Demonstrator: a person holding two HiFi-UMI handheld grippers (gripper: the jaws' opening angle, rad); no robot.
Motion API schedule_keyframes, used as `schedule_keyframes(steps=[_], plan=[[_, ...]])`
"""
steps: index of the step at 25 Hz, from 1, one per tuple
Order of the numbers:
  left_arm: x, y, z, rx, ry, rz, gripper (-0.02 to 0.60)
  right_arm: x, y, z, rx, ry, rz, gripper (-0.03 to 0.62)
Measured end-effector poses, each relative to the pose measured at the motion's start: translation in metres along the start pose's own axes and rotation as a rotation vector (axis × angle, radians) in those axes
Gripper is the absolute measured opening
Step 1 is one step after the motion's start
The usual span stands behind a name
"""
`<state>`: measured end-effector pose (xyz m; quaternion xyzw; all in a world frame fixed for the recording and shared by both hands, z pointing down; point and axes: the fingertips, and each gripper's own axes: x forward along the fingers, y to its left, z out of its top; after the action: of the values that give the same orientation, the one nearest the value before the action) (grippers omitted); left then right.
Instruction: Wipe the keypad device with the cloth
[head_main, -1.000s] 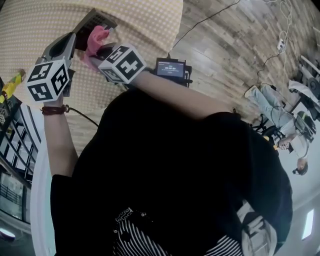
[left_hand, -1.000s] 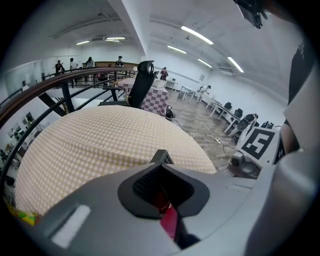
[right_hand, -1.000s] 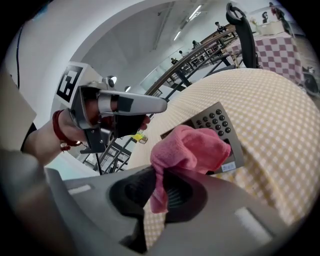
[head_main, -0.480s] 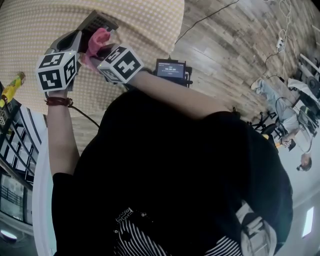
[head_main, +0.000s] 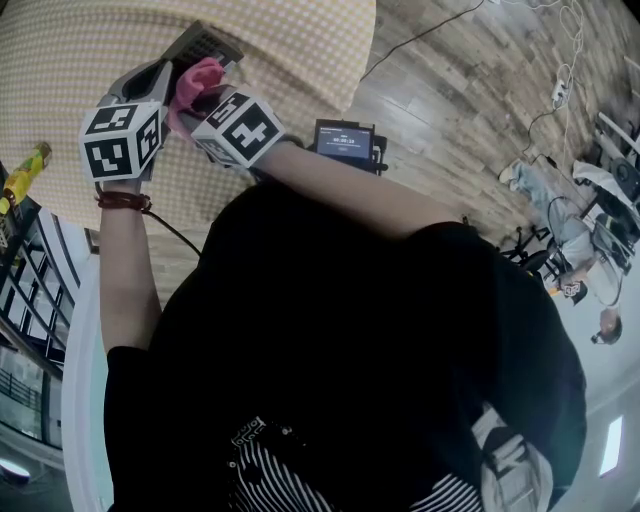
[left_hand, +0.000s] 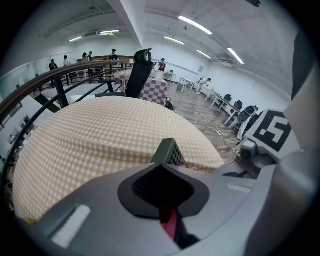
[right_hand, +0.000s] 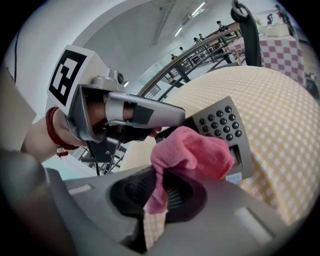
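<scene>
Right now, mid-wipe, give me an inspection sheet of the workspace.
Surface: table under a yellow checked cover.
Job's things: keypad device, keys showing; pink cloth bunched against its face.
Clutter: yellow item at the head view's left edge.
Grippers: left claw shut on the keypad device; right claw shut on the cloth.
Cables: dark lead below the left wrist; cord across the wood floor.
Surroundings: small lit screen beside the table; person at right.
</scene>
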<state>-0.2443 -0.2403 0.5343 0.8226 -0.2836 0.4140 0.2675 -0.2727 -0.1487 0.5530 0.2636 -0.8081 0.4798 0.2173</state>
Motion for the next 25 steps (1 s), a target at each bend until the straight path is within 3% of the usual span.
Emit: schedule_keyframes(steps=[6,17,25], plan=[[-0.001,-0.002,0.001,0.009,0.012,-0.009,0.005,0.008,0.002,0.027,-0.020,-0.034,0.001,0.043],[-0.003,-0.001,-0.001,-0.023,0.000,-0.013,0.005,0.023,-0.004,0.029,0.034,-0.023,0.014,0.043],[-0.004,0.003,-0.004,-0.020,-0.004,-0.001,0.005,0.036,-0.020,-0.018,0.043,0.075,-0.029,0.043]])
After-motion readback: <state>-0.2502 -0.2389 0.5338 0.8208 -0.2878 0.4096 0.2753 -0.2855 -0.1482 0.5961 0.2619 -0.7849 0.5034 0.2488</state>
